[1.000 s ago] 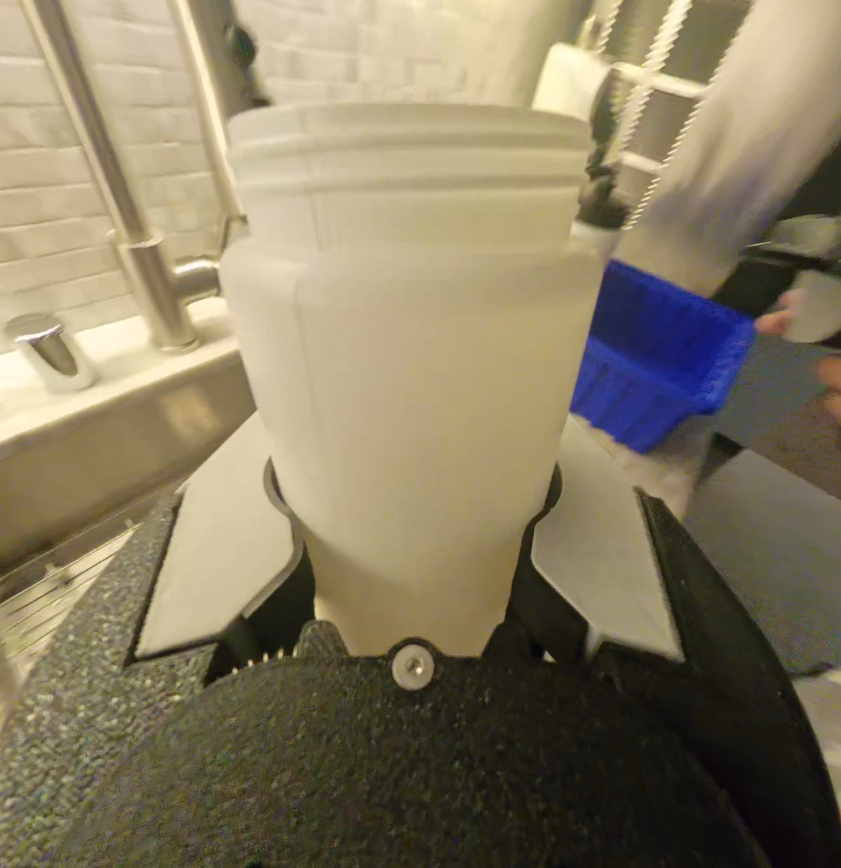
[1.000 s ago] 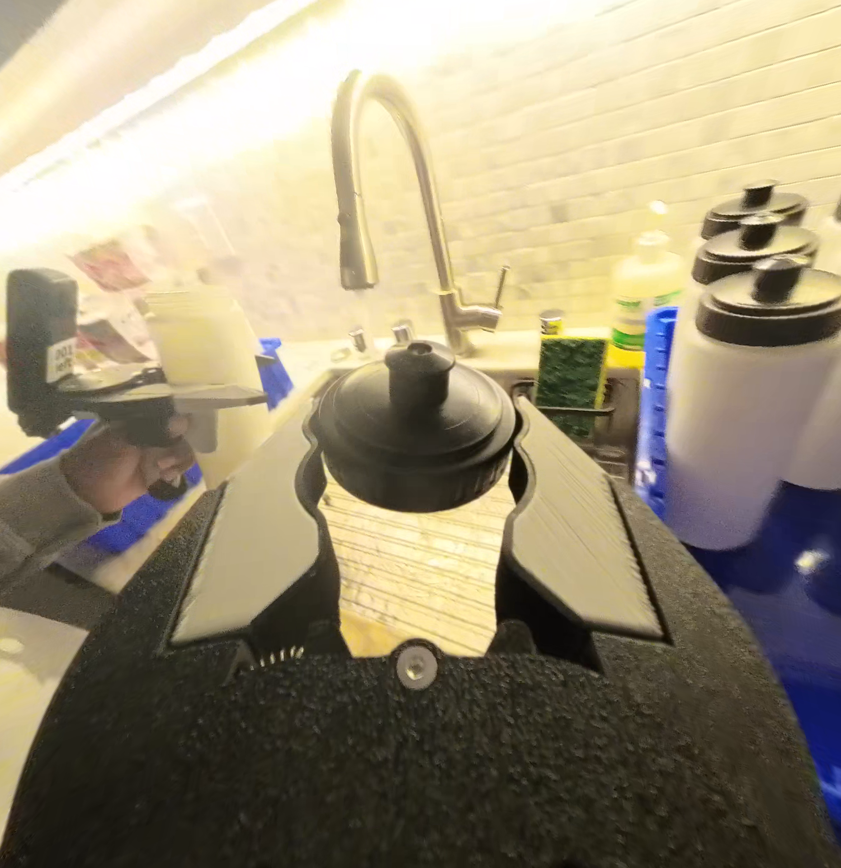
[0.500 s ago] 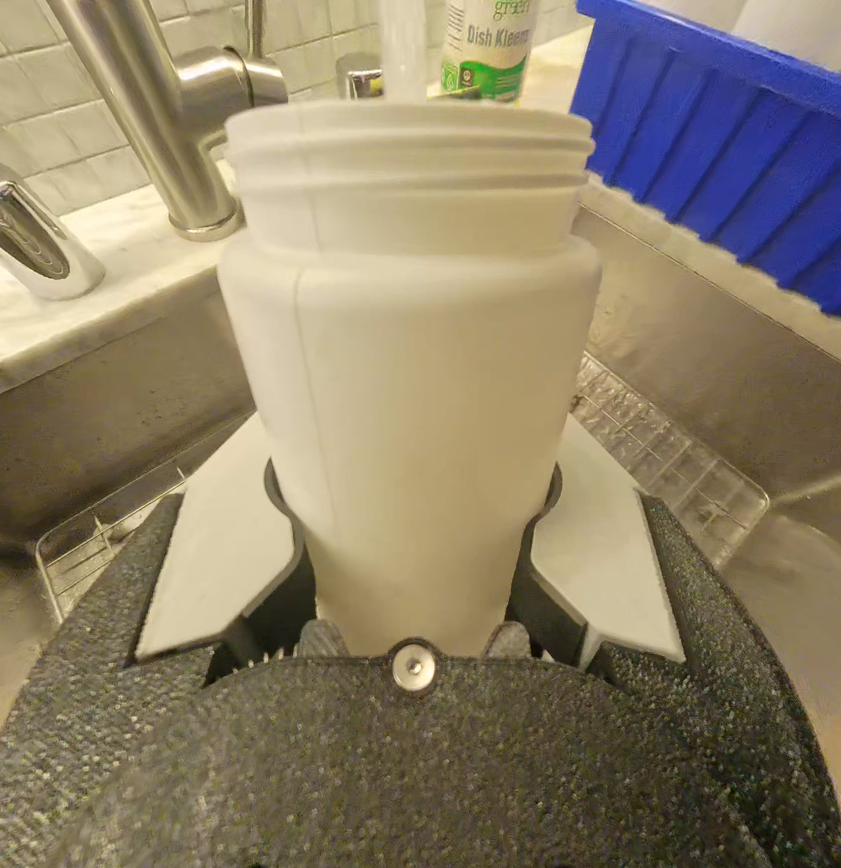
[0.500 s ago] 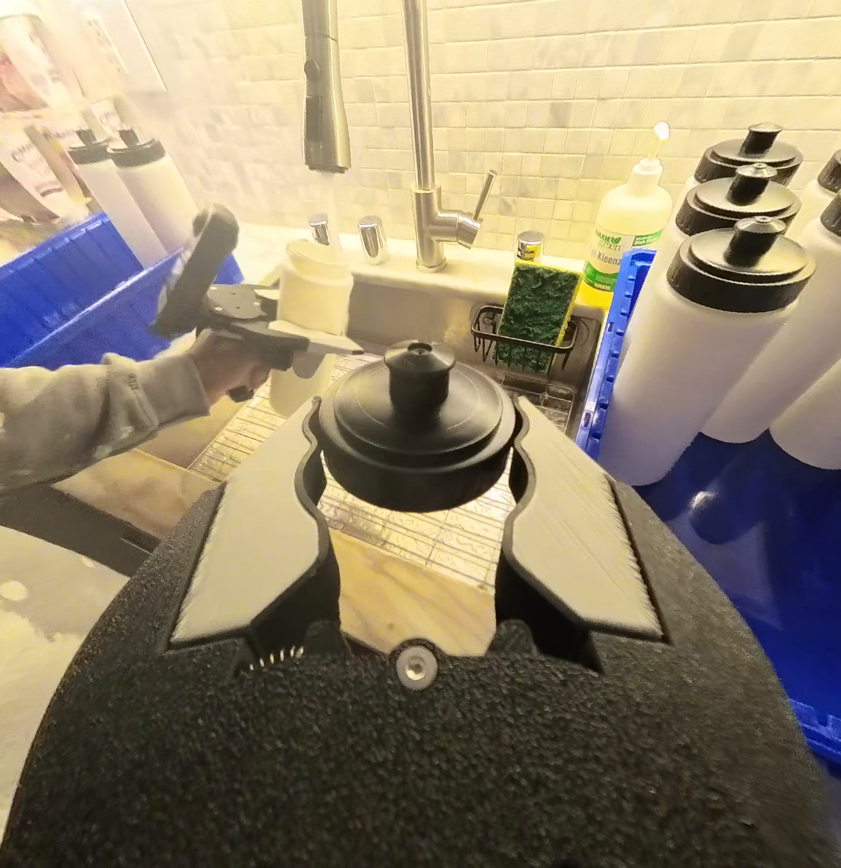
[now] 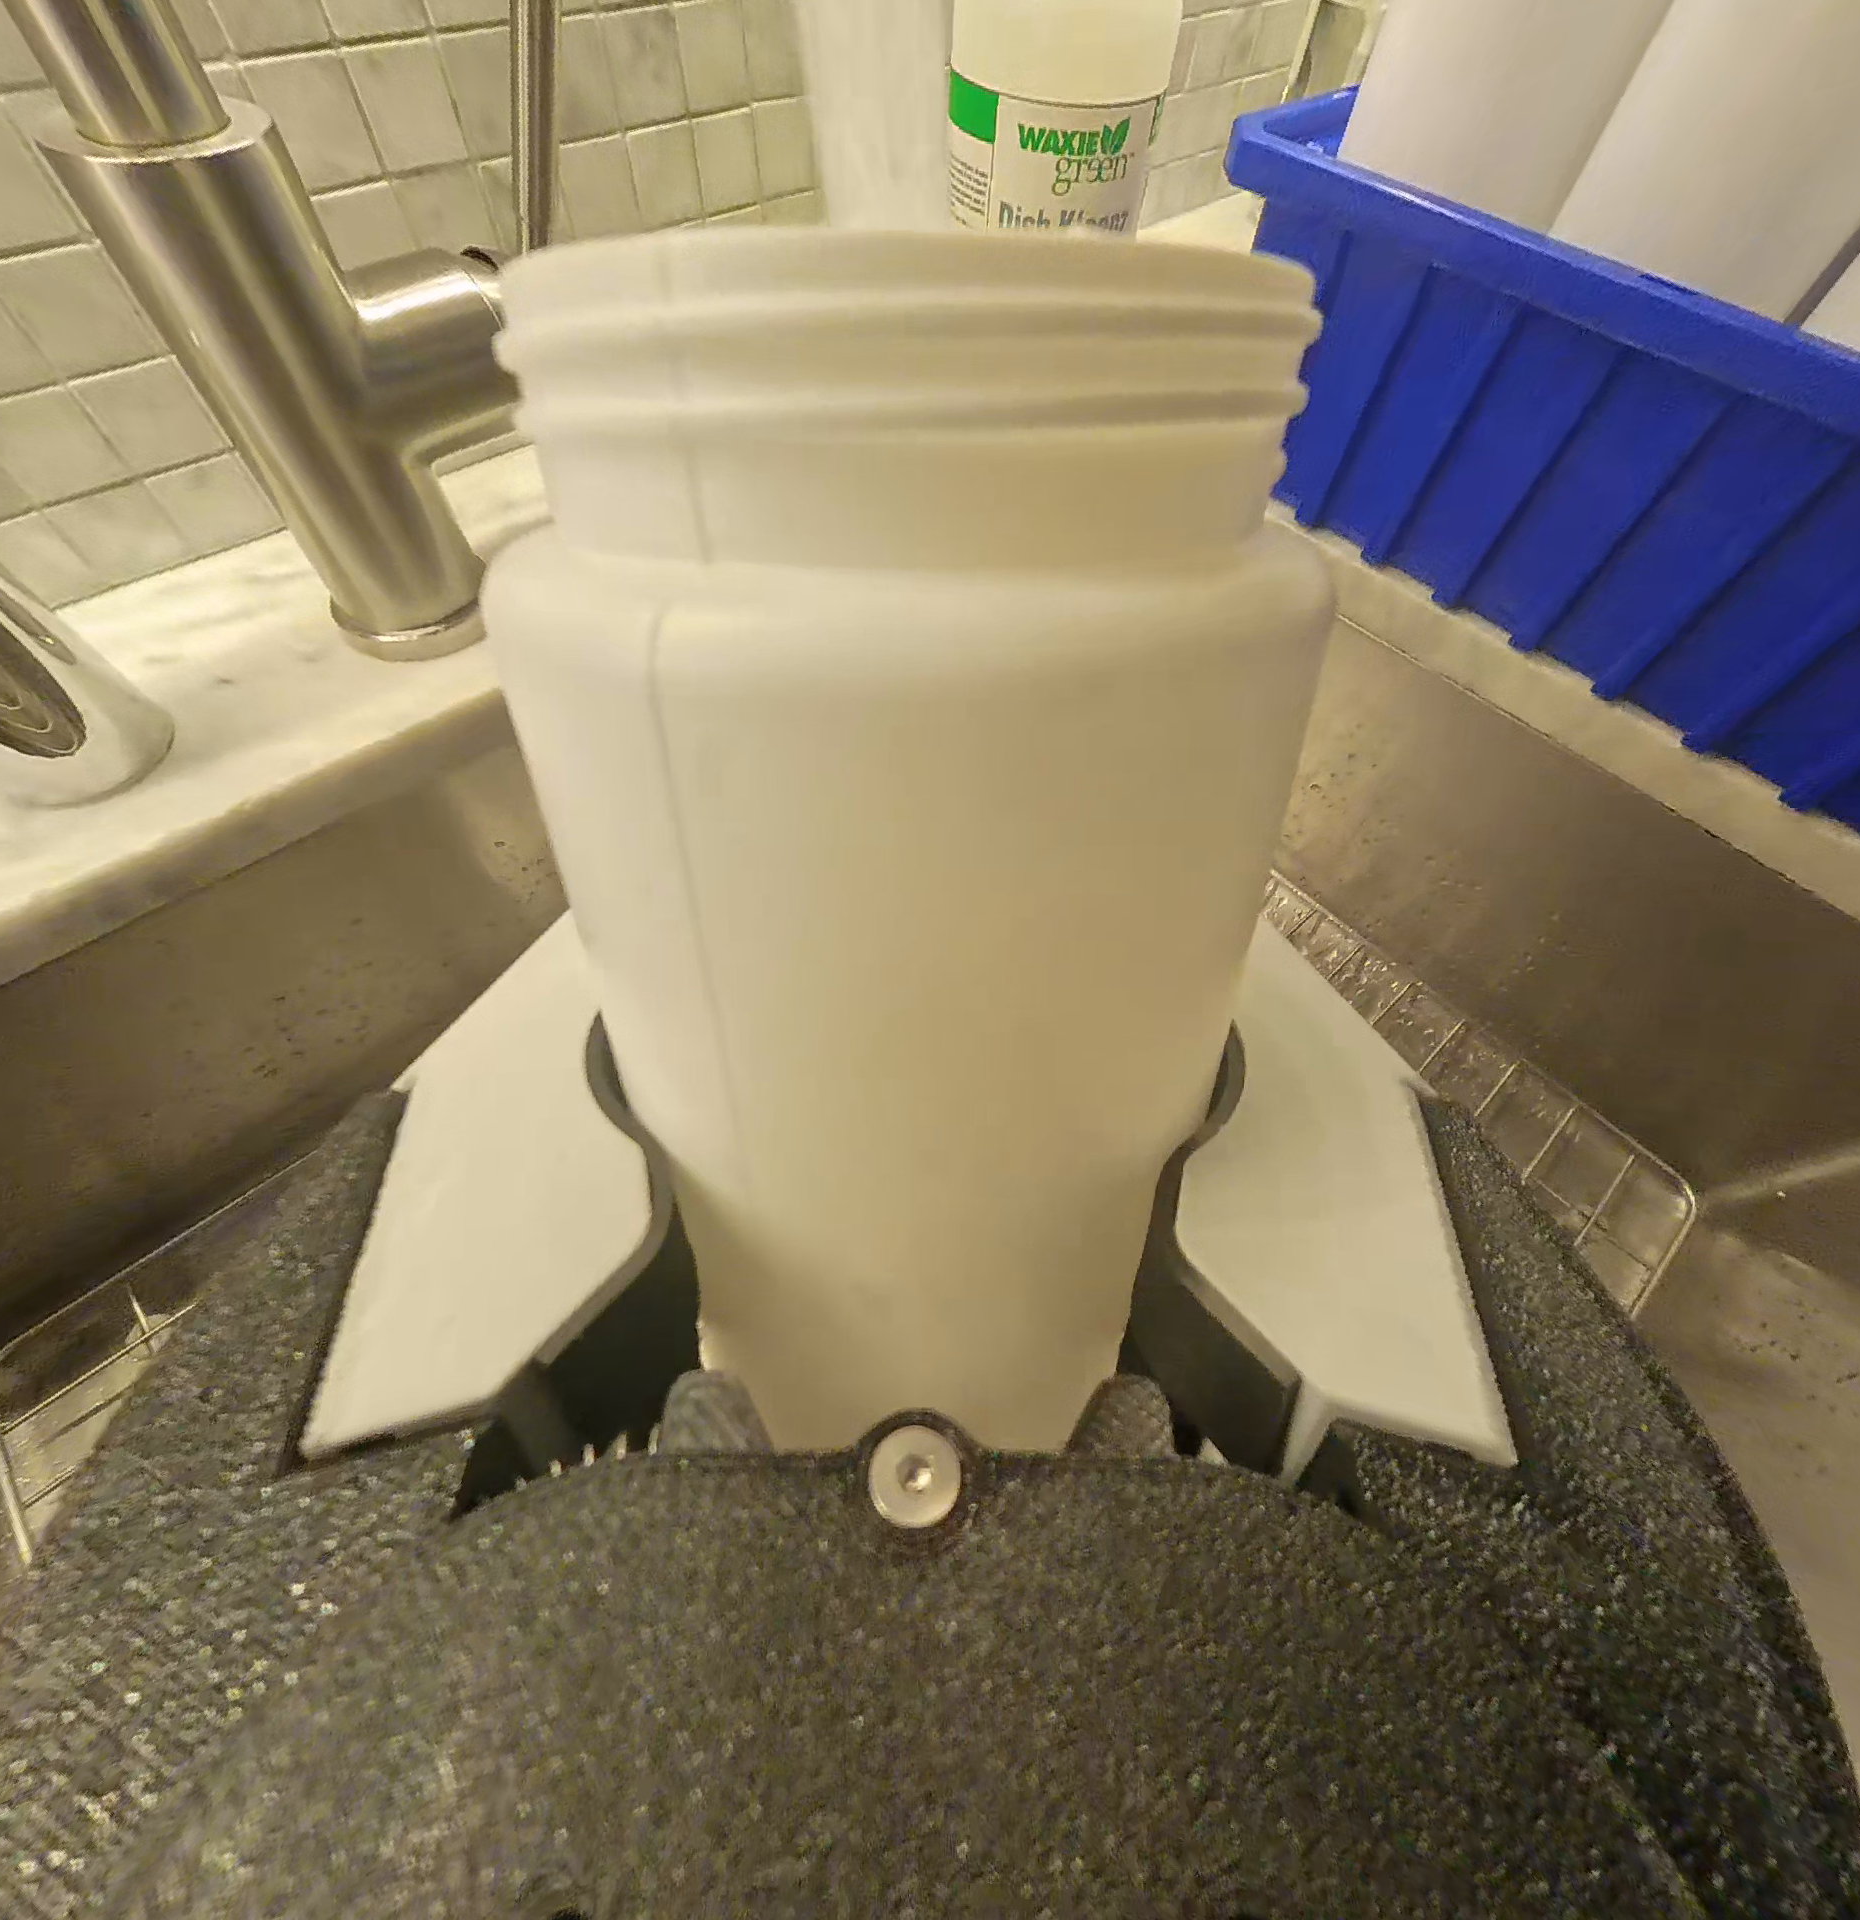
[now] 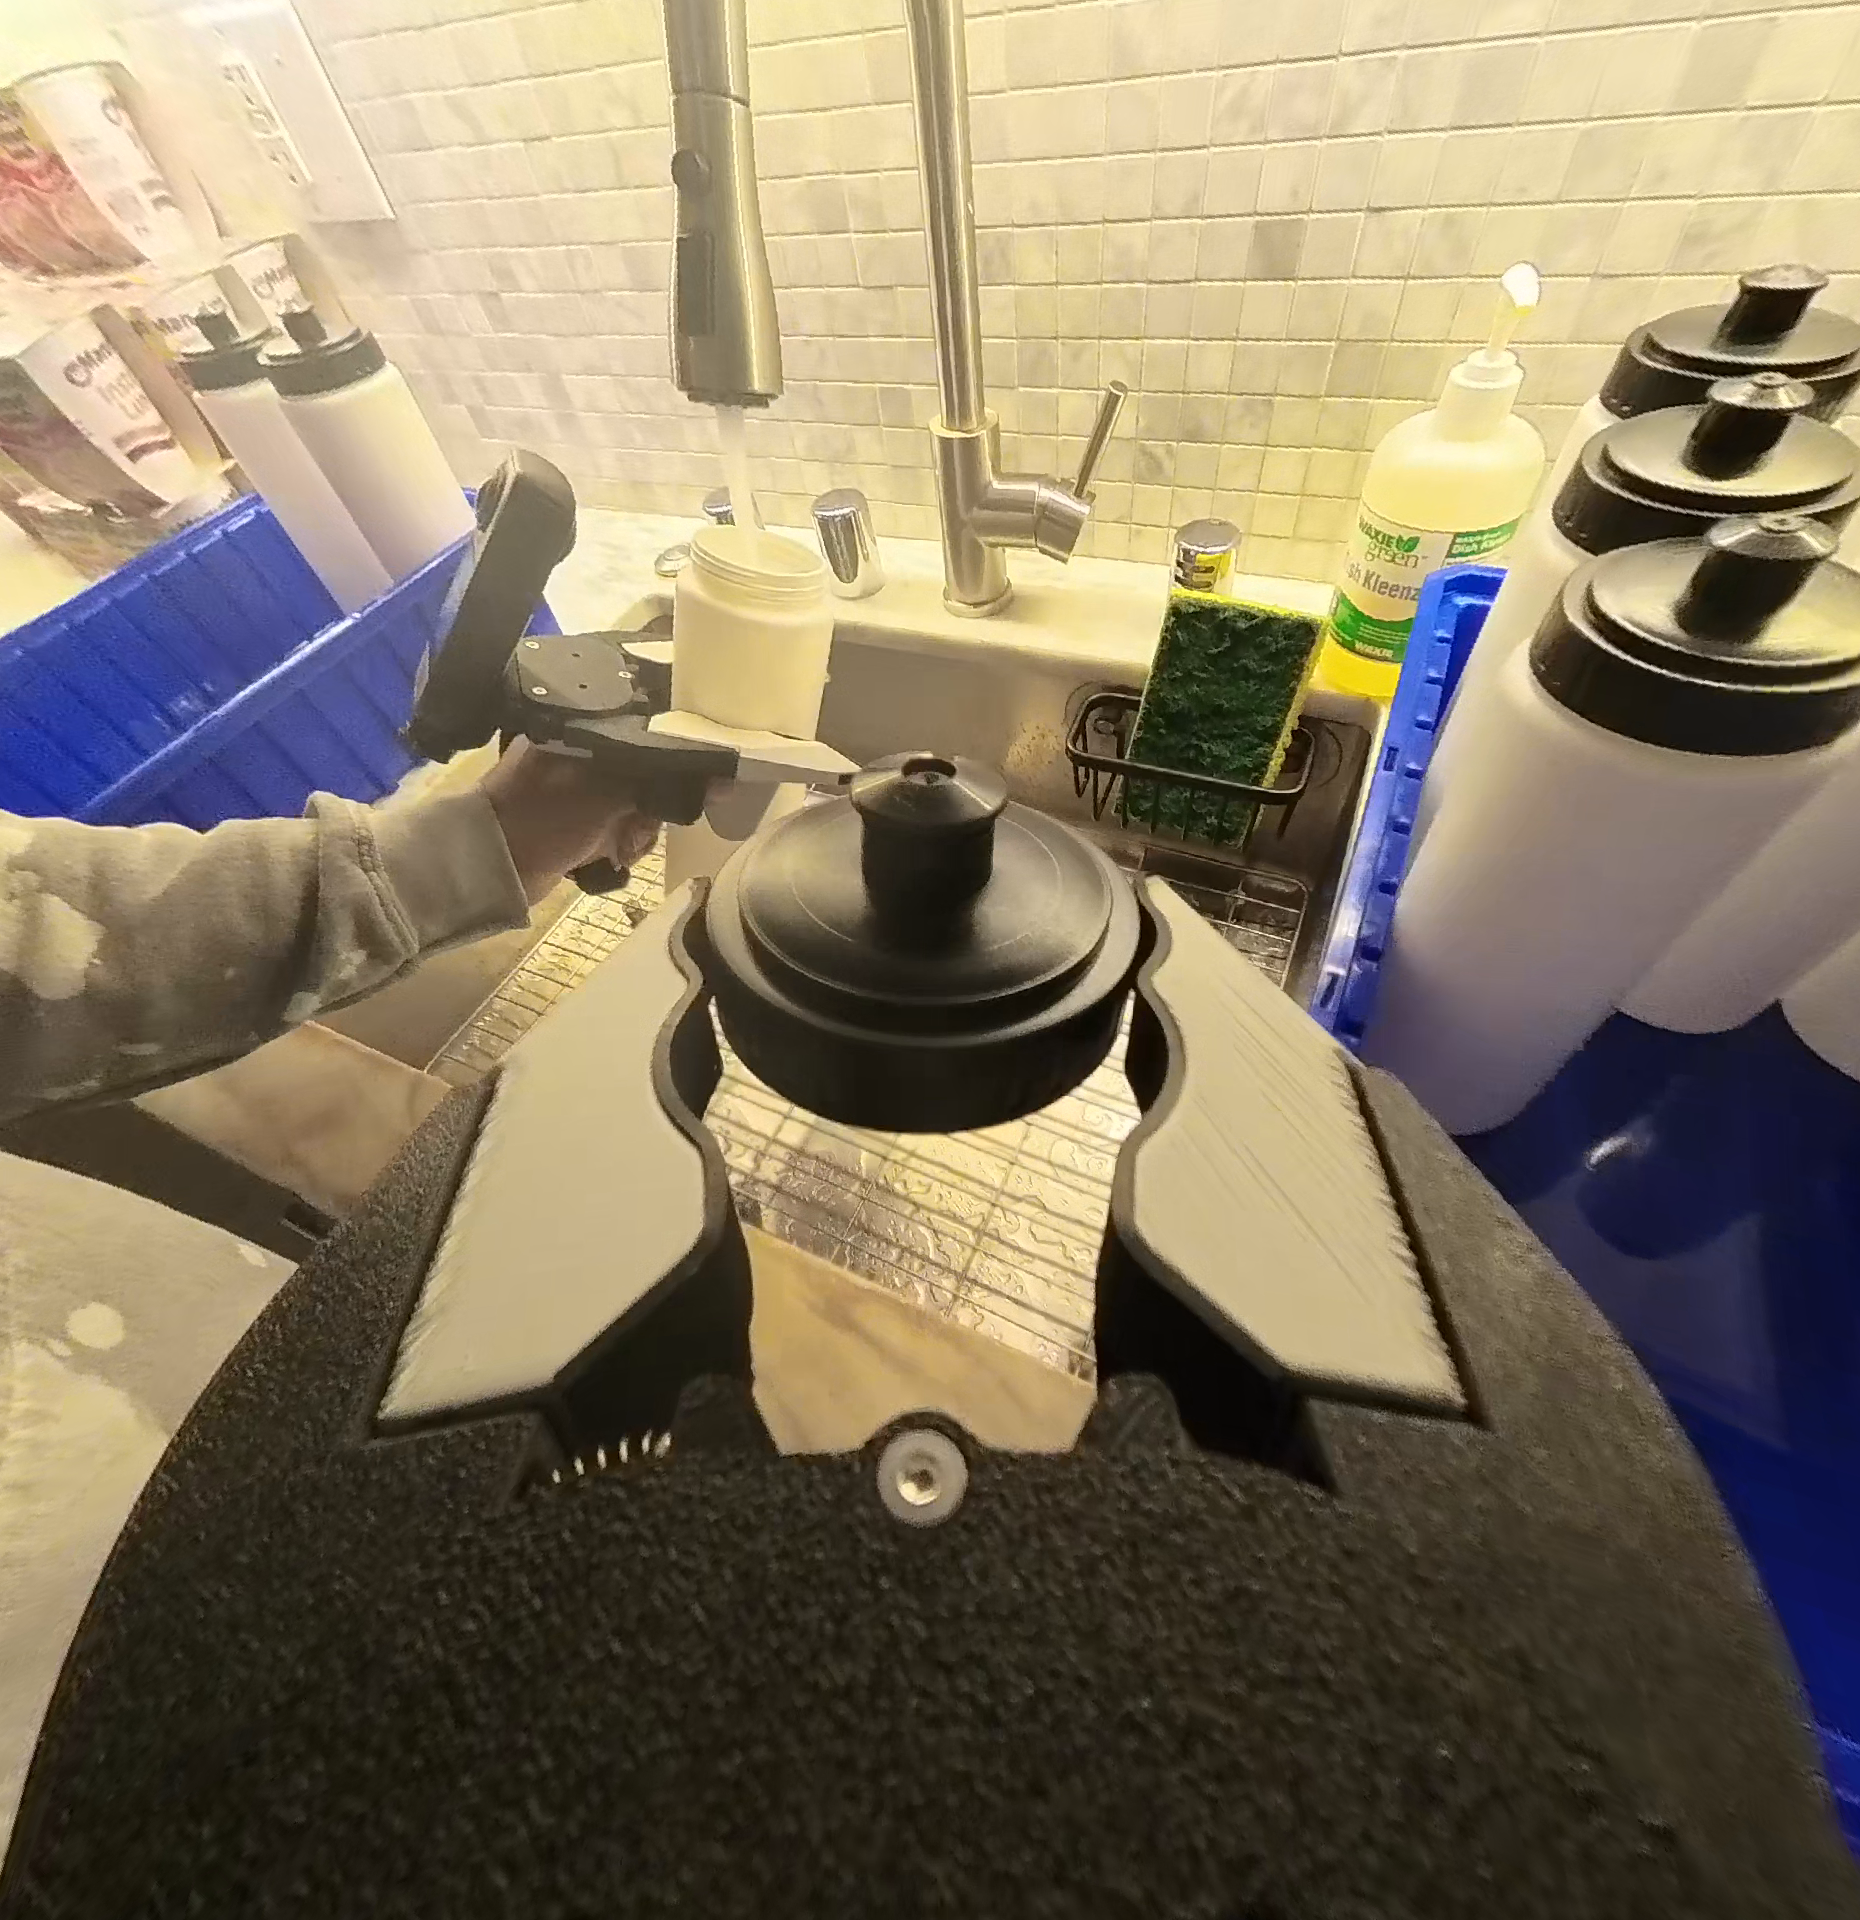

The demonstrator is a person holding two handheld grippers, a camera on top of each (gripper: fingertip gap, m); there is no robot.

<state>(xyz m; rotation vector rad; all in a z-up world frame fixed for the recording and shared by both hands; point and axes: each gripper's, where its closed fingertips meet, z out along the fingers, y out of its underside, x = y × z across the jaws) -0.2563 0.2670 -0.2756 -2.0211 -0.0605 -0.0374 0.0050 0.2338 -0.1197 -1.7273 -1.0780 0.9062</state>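
Two hand-held grippers over a steel sink [image 5: 1528, 935]. Left hand-held gripper [image 5: 910, 1049] clamped on an open, uncapped white plastic bottle [image 5: 905, 779], held upright under the pull-down faucet head [image 6: 726, 229], with a stream of water [image 6: 741, 473] falling into the threaded mouth. Right hand-held gripper [image 6: 915, 997] clamped on a black push-pull bottle cap [image 6: 910, 935], spout up, above the wire sink grid [image 6: 905, 1226] at the near edge. Behind the sink: a green-and-yellow sponge [image 6: 1222, 717] standing in a black wire caddy [image 6: 1102, 769], and a dish soap pump bottle [image 6: 1430, 520] just beside it. Capped white bottles [image 6: 1591, 831] upright in a blue bin [image 6: 1409, 810] on the right; more bottles in another blue bin [image 6: 178, 634] on the left.
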